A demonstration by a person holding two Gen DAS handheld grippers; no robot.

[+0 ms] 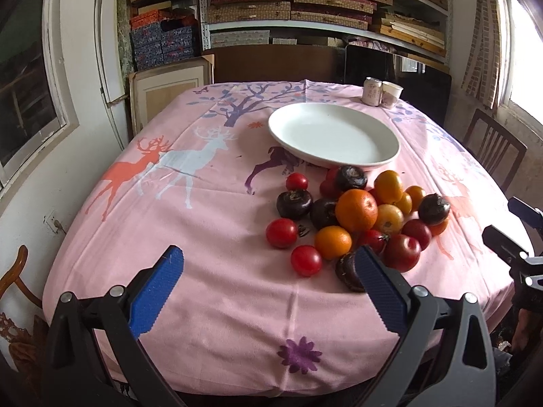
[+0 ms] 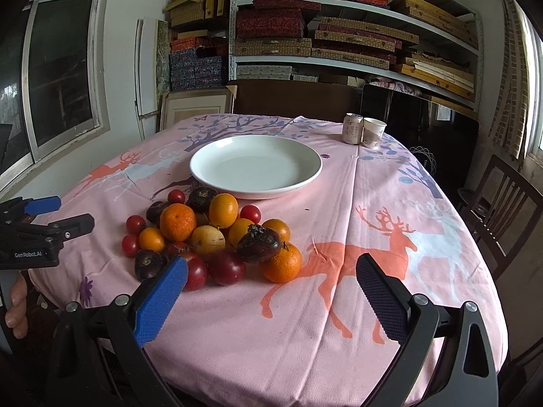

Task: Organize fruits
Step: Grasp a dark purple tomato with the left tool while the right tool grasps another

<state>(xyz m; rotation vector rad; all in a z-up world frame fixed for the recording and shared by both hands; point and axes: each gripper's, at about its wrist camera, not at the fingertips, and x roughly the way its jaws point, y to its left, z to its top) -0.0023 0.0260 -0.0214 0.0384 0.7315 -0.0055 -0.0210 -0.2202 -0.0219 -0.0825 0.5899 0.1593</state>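
Observation:
A heap of fruit (image 1: pixel 359 217) (image 2: pixel 210 234) lies on the pink tablecloth: oranges, small red tomatoes, dark brown round fruits, red plums and a yellow one. Just behind it sits an empty white plate (image 1: pixel 334 135) (image 2: pixel 256 166). My left gripper (image 1: pixel 271 271) hovers open over the near cloth, its right finger in front of a dark fruit (image 1: pixel 346 269). My right gripper (image 2: pixel 271 278) is open too, near the table's front edge, its left finger overlapping a red plum (image 2: pixel 197 273). Neither holds anything. Each gripper shows at the edge of the other's view.
A drink can (image 1: pixel 372 91) (image 2: pixel 353 128) and a paper cup (image 1: pixel 391 93) (image 2: pixel 372 132) stand at the far right of the table. Wooden chairs (image 2: pixel 499 210) sit at the right side. Shelves of boxes (image 2: pixel 339 34) fill the back wall. A hand (image 2: pixel 17 305) holds the left gripper.

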